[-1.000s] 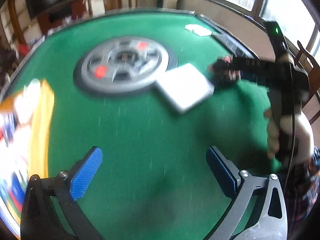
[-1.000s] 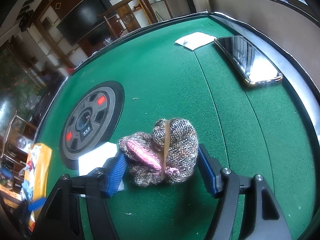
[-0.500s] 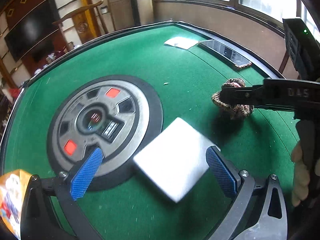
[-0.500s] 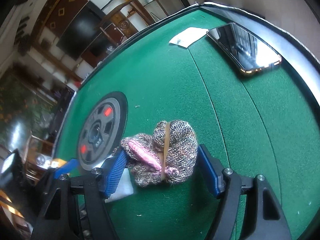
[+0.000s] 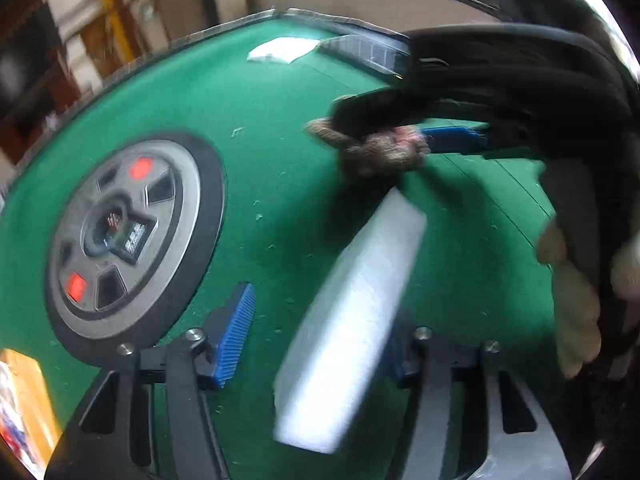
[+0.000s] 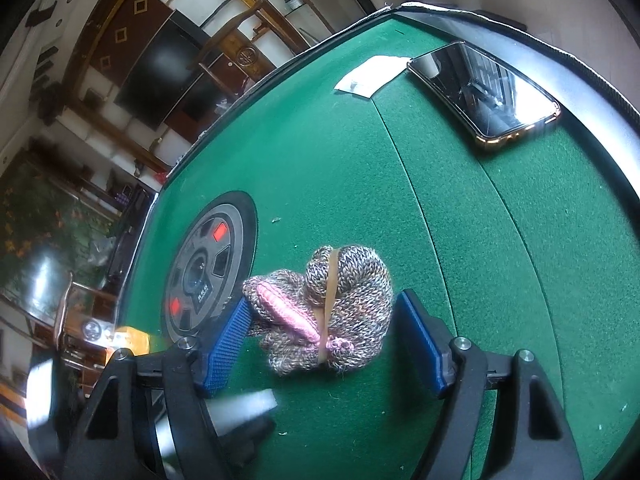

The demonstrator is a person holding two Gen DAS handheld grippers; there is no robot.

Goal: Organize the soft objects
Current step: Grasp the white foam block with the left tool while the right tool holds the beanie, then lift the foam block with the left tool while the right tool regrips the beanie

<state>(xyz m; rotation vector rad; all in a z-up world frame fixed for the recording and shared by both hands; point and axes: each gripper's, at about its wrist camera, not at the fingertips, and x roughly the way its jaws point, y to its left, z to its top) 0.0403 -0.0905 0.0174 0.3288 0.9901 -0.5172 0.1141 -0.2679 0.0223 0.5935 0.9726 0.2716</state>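
Observation:
A knitted grey-pink bundle [image 6: 320,312] bound with a rubber band lies on the green felt table [image 6: 360,152]. It sits between the blue pads of my right gripper [image 6: 320,344]; the left pad touches it and a gap shows at the right pad. The bundle also shows in the left wrist view [image 5: 376,148]. A white foam block [image 5: 352,328] stands tilted between the pads of my left gripper [image 5: 316,340]. It rests against the hidden right pad, with a gap to the left pad [image 5: 234,336]. The block is blurred.
A round grey and black disc [image 5: 124,232] with red marks sits in the felt at the left. A phone [image 6: 484,92] and a white paper [image 6: 372,74] lie at the far edge. An orange packet [image 5: 24,408] lies at the left.
My left gripper has narrowed around the white block, which now stands tilted on edge. It has come closer to the right gripper. The right gripper still sits around the bundle.

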